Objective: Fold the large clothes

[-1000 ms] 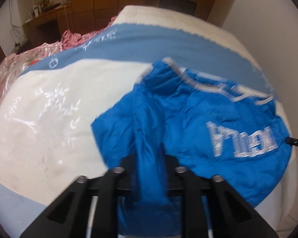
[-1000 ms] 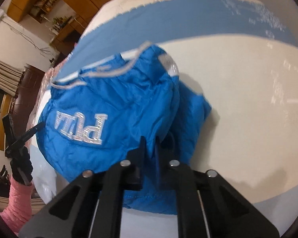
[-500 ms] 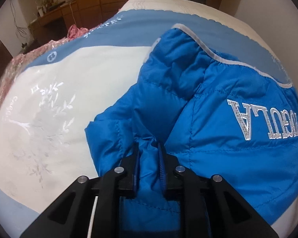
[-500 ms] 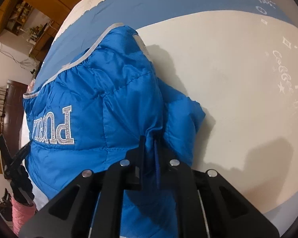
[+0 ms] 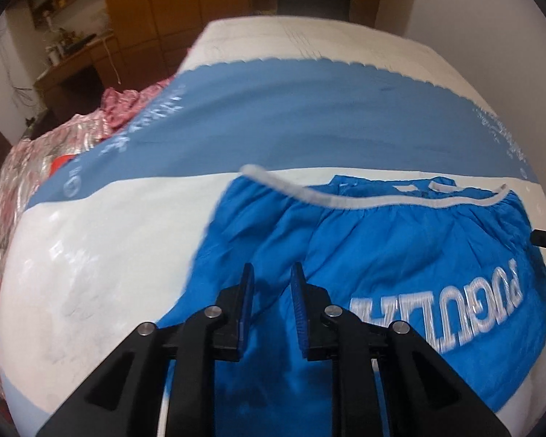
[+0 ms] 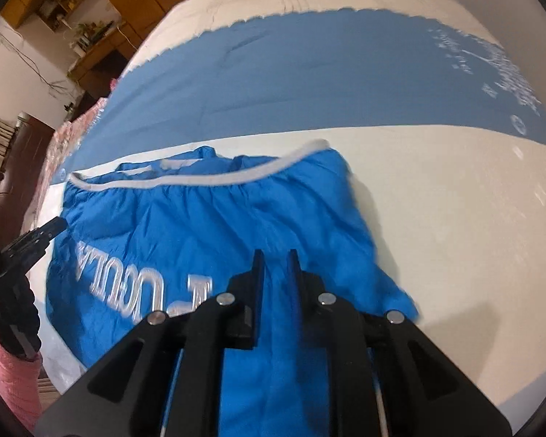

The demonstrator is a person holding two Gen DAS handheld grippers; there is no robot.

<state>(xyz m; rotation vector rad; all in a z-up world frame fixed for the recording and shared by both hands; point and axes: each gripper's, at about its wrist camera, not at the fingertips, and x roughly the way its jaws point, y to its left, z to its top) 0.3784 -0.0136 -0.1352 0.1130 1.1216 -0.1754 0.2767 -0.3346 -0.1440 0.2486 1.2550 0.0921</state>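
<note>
Currently | blue jacket (image 5: 400,255) spread flat on bed (image 5: 102,255), long axis side to side, white-trimmed hem at far edge | left gripper (image 5: 271,300) released over left end | right gripper (image 6: 275,280) released over right end | both equally near.

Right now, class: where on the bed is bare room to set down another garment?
Bare white sheet lies on both sides of the jacket: left and right. The blue band beyond its hem is bare too. The pink bedding crowds the left edge.
</note>
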